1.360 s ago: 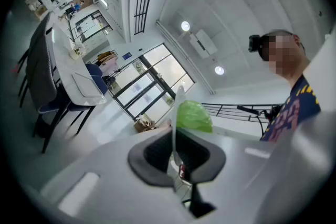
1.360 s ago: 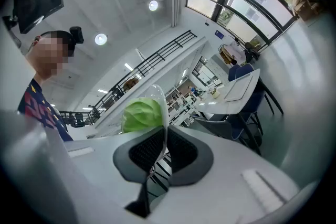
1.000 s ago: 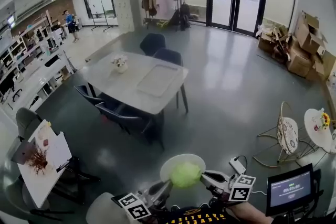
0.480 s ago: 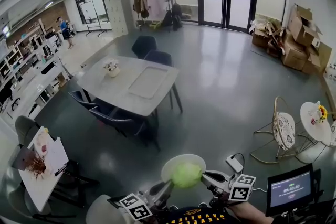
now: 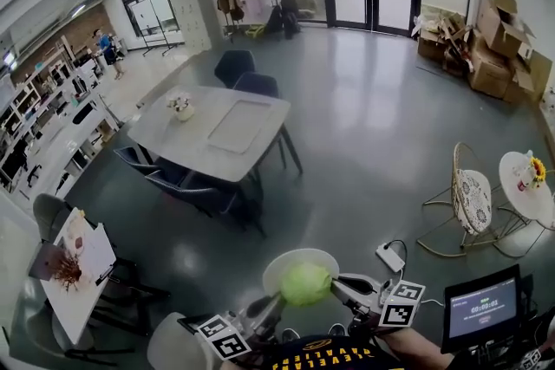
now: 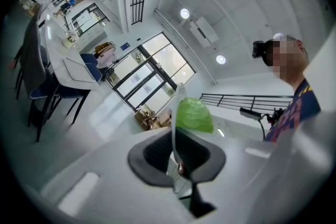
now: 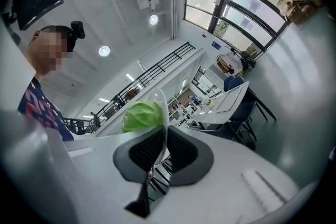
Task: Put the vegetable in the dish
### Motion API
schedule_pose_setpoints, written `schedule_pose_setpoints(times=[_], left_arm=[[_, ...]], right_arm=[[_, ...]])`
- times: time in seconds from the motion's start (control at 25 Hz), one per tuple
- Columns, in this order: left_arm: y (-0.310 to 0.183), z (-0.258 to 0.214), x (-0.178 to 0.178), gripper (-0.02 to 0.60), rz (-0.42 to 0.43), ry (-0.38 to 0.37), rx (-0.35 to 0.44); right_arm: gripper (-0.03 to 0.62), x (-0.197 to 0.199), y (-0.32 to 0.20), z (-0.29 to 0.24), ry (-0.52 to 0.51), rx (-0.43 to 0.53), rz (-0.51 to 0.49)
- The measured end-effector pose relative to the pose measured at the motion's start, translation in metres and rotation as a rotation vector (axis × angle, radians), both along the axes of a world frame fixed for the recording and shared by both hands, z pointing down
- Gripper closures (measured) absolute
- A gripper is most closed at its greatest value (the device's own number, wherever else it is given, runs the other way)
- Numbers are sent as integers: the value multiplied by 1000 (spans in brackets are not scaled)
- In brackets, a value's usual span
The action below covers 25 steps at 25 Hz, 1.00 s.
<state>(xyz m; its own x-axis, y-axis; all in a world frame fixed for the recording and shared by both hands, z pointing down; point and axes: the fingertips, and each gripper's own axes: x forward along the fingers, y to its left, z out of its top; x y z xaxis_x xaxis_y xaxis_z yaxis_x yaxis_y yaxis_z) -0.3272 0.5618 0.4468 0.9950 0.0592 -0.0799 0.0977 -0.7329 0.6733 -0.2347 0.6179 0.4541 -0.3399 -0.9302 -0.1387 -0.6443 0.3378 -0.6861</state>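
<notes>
Well, the green vegetable [image 5: 305, 283] already sits in the white dish [image 5: 282, 264], so I think that part is done. You hold the dish up off the floor, and the grey table [image 5: 212, 130] is well away from it. Your left gripper [image 6: 176, 136] is closed tight on one edge of the dish. Your right gripper [image 7: 161, 136] is closed tight on the other edge. Next, I think, you need a spot to set it down. Keep it flat so the vegetable does not roll off.
</notes>
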Motion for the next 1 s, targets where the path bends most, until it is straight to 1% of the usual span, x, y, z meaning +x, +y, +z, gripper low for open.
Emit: schedule_pose_setpoints(times=[0.24, 0.4, 0.48, 0.72, 1.0], left_arm=[[20, 3, -7, 569, -7, -27, -4], [36, 4, -13, 569, -11, -43, -28], [34, 7, -11, 569, -10, -46, -40], [5, 12, -6, 569, 15, -42, -60], [-68, 7, -14, 569, 29, -17, -56]], right_arm=[[563, -6, 17, 3, -19, 0, 2], [563, -12, 33, 4, -23, -27, -4], [563, -10, 31, 7, -27, -38, -1], [562, -6, 4, 11, -22, -74, 28], [562, -15, -67, 4, 14, -84, 42]])
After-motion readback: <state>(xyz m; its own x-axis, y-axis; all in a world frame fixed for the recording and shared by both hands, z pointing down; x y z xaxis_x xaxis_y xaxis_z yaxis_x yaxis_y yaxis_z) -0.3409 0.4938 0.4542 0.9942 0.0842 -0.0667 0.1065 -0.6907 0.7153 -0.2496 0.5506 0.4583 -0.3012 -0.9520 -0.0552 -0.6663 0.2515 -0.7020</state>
